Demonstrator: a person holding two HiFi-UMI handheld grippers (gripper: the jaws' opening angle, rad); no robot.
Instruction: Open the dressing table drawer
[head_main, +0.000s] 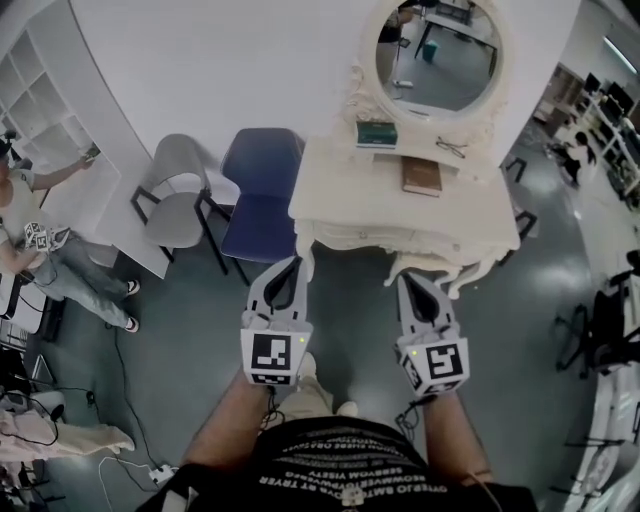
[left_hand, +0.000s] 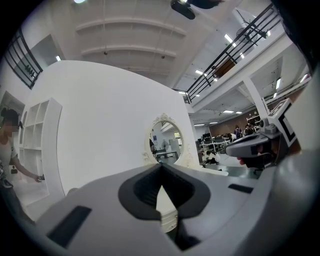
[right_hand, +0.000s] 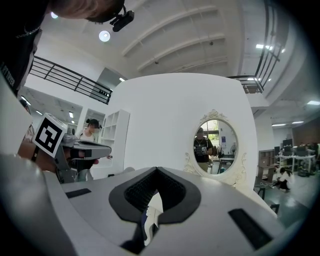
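left gripper (head_main: 296, 266) and right gripper (head_main: 409, 286) jaws pressed together, empty, cream dressing table (head_main: 345, 195) scalloped carved edge at twelve o'clock, glossy grey floor (head_main: 180, 350) open at nine

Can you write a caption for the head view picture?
Left gripper and right gripper, both shut, face the dressing table.
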